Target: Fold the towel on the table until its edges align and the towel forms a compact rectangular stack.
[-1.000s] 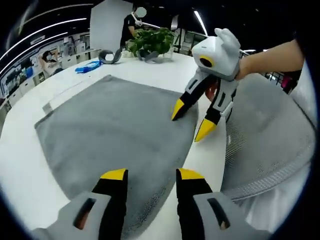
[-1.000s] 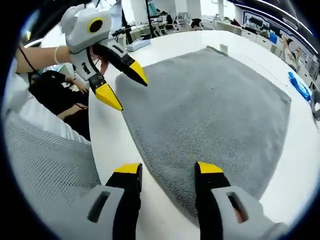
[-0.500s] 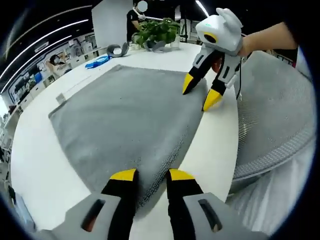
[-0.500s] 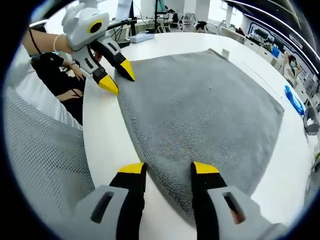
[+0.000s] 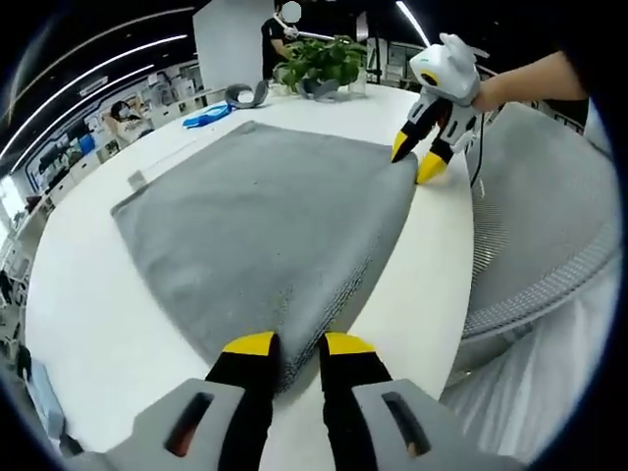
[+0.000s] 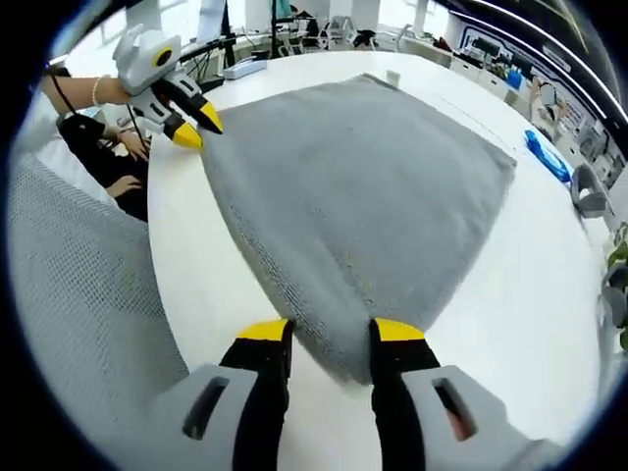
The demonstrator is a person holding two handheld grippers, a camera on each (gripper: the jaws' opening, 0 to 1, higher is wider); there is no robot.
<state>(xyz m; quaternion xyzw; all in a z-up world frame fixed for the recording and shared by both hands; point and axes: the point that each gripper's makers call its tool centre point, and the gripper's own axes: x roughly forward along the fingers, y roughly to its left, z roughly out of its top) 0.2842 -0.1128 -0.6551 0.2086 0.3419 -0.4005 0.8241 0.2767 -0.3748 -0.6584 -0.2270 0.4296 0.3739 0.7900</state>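
Both jaw pairs narrowed since earlier, left hand-held gripper and right hand-held gripper pinching towel corners

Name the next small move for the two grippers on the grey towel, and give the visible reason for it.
Probably lift both near corners together and carry them toward the far edge. The left gripper and right gripper each have jaws closed around a corner of the towel, which otherwise lies flat and unfolded on the table.
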